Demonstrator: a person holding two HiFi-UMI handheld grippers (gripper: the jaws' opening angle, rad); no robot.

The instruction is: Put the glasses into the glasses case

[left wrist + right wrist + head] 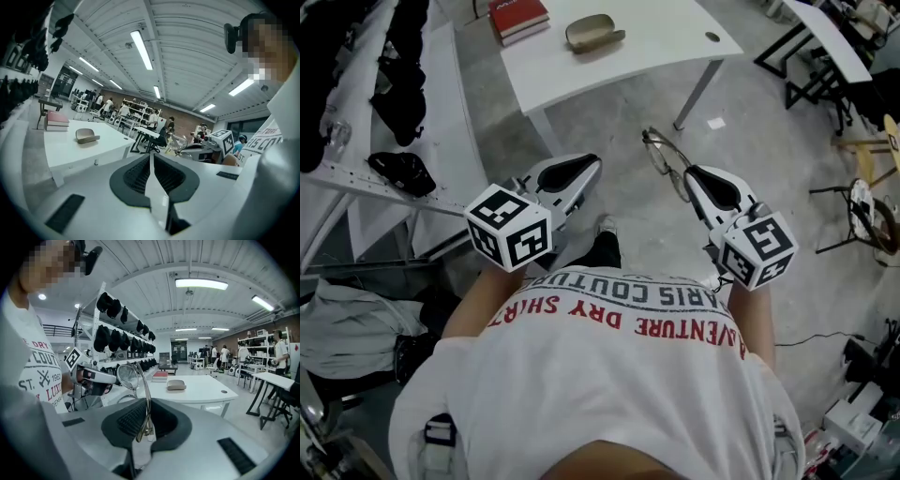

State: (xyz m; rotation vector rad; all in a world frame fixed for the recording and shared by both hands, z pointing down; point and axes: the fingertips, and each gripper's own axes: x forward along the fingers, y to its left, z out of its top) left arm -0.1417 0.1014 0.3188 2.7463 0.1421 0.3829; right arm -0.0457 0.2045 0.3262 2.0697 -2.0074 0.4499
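My right gripper (690, 172) has its fingers clamped on one thin temple of the glasses (660, 152); a jolt could swing them loose onto the floor (619, 112); left gripper (584, 169) fingers together, empty; case (593, 33) on the desk (675, 42) at 12 o'clock.

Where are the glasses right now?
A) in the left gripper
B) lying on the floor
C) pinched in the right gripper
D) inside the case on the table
C: the right gripper has its jaws shut on one arm of the glasses, and the glasses case lies apart on the white table.
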